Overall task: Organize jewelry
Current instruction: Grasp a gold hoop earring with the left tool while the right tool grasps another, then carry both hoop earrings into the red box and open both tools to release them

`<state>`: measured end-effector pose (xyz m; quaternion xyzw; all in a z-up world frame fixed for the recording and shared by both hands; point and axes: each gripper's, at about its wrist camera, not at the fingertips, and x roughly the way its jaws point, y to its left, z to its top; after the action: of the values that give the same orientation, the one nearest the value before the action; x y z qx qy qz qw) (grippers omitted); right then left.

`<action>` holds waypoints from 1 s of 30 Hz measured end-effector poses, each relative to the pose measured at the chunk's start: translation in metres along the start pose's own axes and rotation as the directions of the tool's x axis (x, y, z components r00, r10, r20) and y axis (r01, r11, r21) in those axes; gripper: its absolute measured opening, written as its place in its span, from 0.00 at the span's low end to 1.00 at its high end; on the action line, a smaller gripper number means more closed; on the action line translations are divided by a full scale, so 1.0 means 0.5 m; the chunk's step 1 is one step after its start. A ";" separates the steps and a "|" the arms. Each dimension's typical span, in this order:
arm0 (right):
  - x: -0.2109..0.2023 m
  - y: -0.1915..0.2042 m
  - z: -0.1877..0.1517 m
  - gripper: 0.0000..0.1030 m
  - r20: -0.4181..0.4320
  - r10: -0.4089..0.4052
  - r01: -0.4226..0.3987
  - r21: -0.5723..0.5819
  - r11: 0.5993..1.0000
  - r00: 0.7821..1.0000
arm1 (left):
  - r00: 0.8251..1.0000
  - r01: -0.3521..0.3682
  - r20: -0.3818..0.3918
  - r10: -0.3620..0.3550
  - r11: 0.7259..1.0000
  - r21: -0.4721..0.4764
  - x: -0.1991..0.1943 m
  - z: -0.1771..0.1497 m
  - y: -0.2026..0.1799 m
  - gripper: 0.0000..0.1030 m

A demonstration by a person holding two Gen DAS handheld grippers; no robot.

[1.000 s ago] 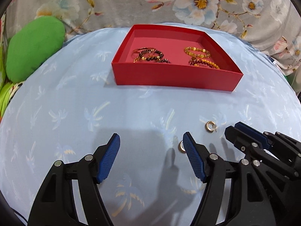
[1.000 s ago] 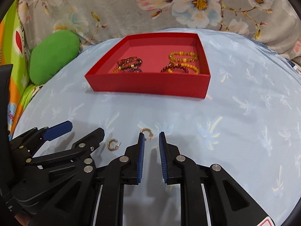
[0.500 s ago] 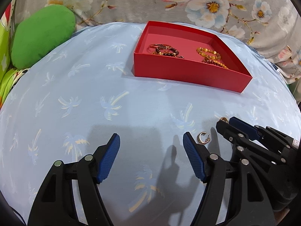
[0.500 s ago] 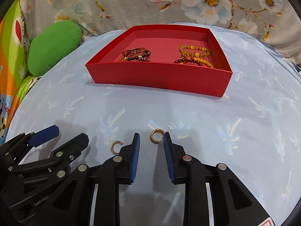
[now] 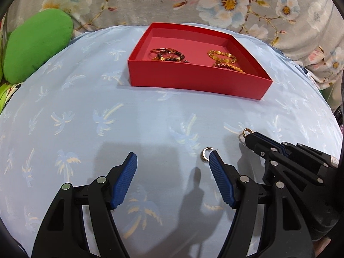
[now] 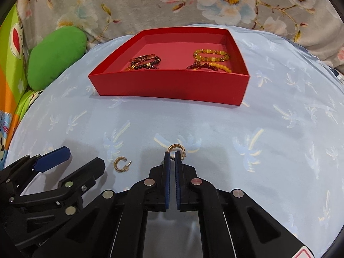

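A red box (image 5: 193, 81) (image 6: 167, 86) sits on the blue palm-print cloth and holds several bead bracelets (image 6: 146, 62). My right gripper (image 6: 172, 155) is shut on a gold hoop earring (image 6: 175, 148), which rests on the cloth; the earring also shows at its tip in the left wrist view (image 5: 247, 132). A second gold hoop earring (image 6: 121, 164) (image 5: 205, 153) lies on the cloth just by the right fingertip of my left gripper (image 5: 173, 161), which is open and empty.
A green cushion (image 5: 36, 51) (image 6: 58, 53) lies at the far left. Grey floral fabric (image 5: 215, 0) runs behind the box. The blue cloth (image 5: 107, 118) curves down at its edges.
My right gripper has closed on the gold earring that lay between its fingers. My left gripper has shifted so the second earring now sits at its right fingertip.
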<state>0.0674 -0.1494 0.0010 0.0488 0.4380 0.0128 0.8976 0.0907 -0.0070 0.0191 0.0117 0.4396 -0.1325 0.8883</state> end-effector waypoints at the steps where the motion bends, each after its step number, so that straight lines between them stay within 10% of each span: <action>1: -0.003 -0.003 -0.001 0.04 0.002 0.000 0.000 0.004 1.000 1.000 | 1.000 0.006 -0.004 -0.006 1.000 0.003 0.002 0.000 -0.005 0.64; 13: -0.025 -0.037 0.001 0.04 0.021 0.001 -0.002 0.031 1.000 1.000 | 1.000 0.022 -0.019 -0.021 0.998 0.053 0.035 0.006 -0.051 0.57; 30: -0.023 -0.034 0.000 0.04 0.021 0.011 -0.011 0.031 0.999 1.000 | 0.999 0.039 -0.025 -0.037 0.996 0.079 0.032 0.007 -0.054 0.17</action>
<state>0.0599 -0.1670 0.0082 0.0653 0.4283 0.0104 0.9012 0.0960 -0.0371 0.0113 0.0401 0.4443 -0.1667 0.8793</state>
